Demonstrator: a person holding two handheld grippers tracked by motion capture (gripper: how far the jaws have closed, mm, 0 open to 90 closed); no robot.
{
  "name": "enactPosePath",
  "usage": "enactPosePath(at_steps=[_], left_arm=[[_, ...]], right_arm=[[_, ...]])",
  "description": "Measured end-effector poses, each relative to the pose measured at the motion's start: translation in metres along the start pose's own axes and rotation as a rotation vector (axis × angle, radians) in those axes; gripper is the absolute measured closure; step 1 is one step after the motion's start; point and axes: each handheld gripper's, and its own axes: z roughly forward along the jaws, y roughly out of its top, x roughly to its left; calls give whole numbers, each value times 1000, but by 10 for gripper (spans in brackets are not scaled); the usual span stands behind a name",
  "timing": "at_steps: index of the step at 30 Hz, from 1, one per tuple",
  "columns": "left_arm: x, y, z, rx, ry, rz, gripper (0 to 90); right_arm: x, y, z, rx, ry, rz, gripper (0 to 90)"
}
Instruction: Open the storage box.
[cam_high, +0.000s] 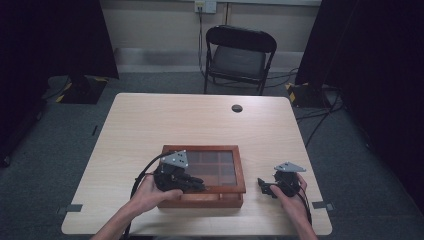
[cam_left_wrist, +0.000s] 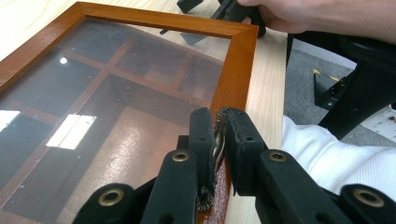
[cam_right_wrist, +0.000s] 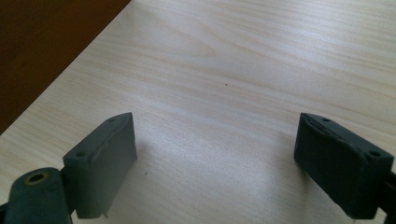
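Left gripper (cam_left_wrist: 218, 140) is clamped on the small metal clasp (cam_left_wrist: 217, 144) at the front rim of the glass-lidded wooden box (cam_high: 240, 172), which sits near the table's (cam_high: 150, 120) front edge. To raise the lid cleanly, lift straight up — no twisting. Right gripper (cam_right_wrist: 215, 158) rests beside it, jaws spread wide and empty — best placed to steady the box.

A shallow wooden box (cam_high: 239, 172) — glass lid shut, dividers inside — lies flat near the table's front edge.
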Motion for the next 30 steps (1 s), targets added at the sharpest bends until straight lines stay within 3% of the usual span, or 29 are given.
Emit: enactPosePath(at_steps=[10,12,13,30], left_arm=[[2,8,-5,1,-7,-10,811],[1,10,-5,0,-2,-8,811],[1,11,-6,23,4,-1,811],[2,22,-12,9,11,16,812]], right_arm=[[0,0,0,0,0,0,121],[0,0,0,0,0,0,121],[0,0,0,0,0,0,121],[0,0,0,0,0,0,121]])
